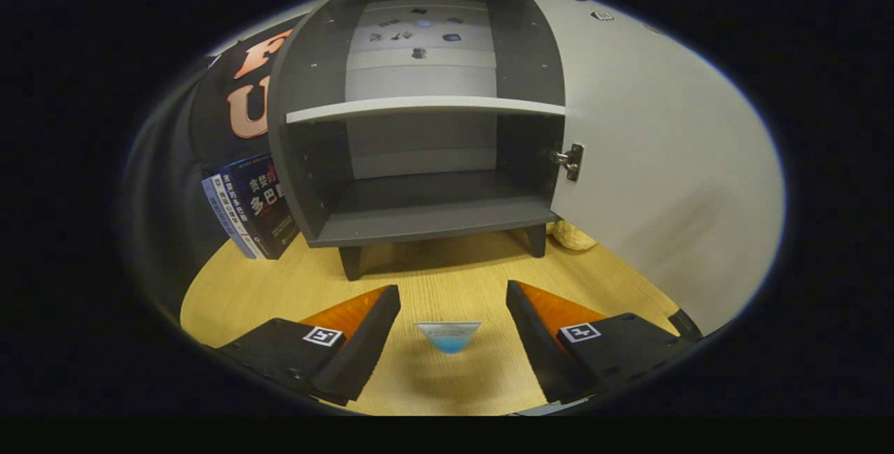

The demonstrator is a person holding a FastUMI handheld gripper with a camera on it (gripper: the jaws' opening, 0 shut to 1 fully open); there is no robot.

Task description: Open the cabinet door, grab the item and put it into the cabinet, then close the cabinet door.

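The item (448, 337), a small wedge-shaped piece pale on top and blue at its lower tip, lies on the wooden table (279, 286) between the two fingers, touching neither. The gripper (452, 300) hangs low over the table, pointed straight at the cabinet (419, 216), its fingers spread wide apart with nothing clamped. From the left: books (253, 206) lean upright against the cabinet's left side, their lower ends on the table. Next is the cabinet itself, dark grey, on short legs, with a pale shelf (426, 106) splitting it into an upper and a lower bay; the lower bay is bare. On the back panel of the upper bay sit several small dark marks, too small to make out. To the right the door (663, 160) stands swung open on a metal hinge (571, 159), its far edge cut off. Behind the door's lower corner, by the cabinet's right leg, a yellow lumpy thing (574, 236) peeks out, mostly hidden, and I cannot tell what it is.
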